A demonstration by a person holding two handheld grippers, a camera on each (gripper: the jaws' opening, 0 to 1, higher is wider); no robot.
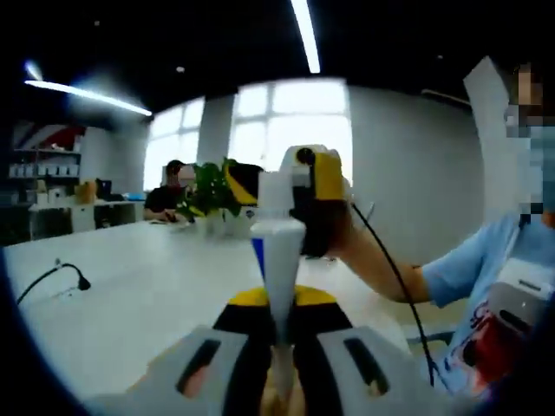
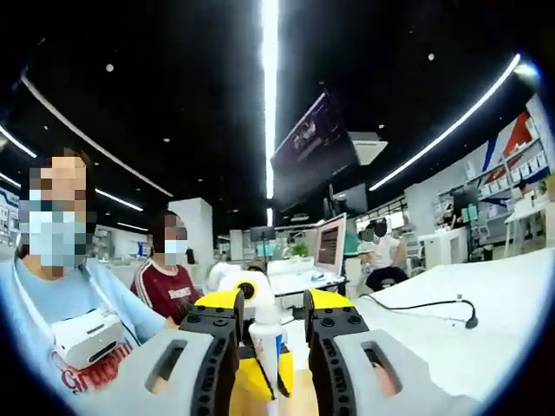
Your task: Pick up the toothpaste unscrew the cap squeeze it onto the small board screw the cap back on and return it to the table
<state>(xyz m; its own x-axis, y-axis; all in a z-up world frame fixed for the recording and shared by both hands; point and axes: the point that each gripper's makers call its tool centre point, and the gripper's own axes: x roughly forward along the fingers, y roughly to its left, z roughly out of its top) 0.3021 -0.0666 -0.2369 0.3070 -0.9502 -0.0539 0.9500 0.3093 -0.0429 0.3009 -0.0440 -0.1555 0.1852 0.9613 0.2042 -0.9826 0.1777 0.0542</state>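
My left gripper (image 1: 279, 364) is shut on the flat end of the white toothpaste tube (image 1: 282, 260), which stands up from its jaws. The tube's white cap (image 1: 274, 189) is at the top. A hand holds my right gripper (image 1: 286, 186) there, one yellow-and-black jaw on each side of the cap. In the right gripper view the cap (image 2: 265, 333) and the blue-marked tube (image 2: 279, 357) sit between the jaws of the right gripper (image 2: 272, 303). A narrow gap shows on each side, so the gripper is open around the cap. The left gripper (image 2: 251, 381) is behind the tube.
A long white table (image 1: 130, 286) carries a black cable (image 1: 52, 277) and a potted plant (image 1: 208, 191). The person holding the grippers, in a light blue shirt (image 1: 473, 269), stands at the right. Another person (image 2: 169, 282) sits nearby, and a monitor (image 2: 329, 244) stands further off.
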